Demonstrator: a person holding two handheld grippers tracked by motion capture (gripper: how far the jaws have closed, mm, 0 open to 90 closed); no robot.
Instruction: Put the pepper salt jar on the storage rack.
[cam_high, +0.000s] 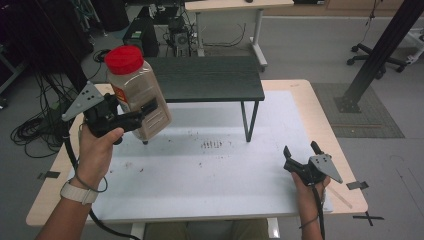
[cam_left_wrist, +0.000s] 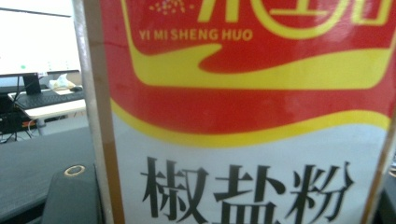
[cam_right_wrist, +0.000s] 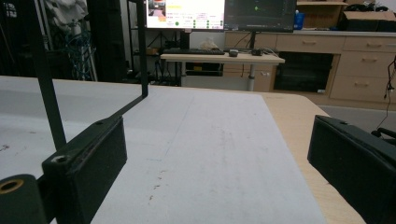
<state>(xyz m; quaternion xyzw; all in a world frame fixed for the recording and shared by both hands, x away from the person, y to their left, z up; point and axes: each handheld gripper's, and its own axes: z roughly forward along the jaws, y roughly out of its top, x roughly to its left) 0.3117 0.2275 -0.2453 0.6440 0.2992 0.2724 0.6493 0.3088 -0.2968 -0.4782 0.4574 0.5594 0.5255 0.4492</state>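
- Gripping a spice jar by its lower body, the left gripper sits in the left half of the high view, its jaws clamped on the jar's clear plastic sides.
- That jar is lifted clear of the white table mat and tilted, with its red cap toward the upper left of the frame and its base toward the lower right.
- Pale powder fills most of the jar, and a red and yellow label with black characters spreads across the left gripper view.
- A dark low shelf stands just behind the jar, at the centre top of the mat.
- A few dark specks lie on the mat near the frame's middle; they may be spilled seasoning, though they are too small to tell.
- At the lower right of the high view, the right gripper is held low over the mat's edge.
- Its jaws stand wide apart with nothing between them, as the right gripper view shows, one pad at lower left and the other at lower right.
- One leg of the shelf rises at the upper left of that view.
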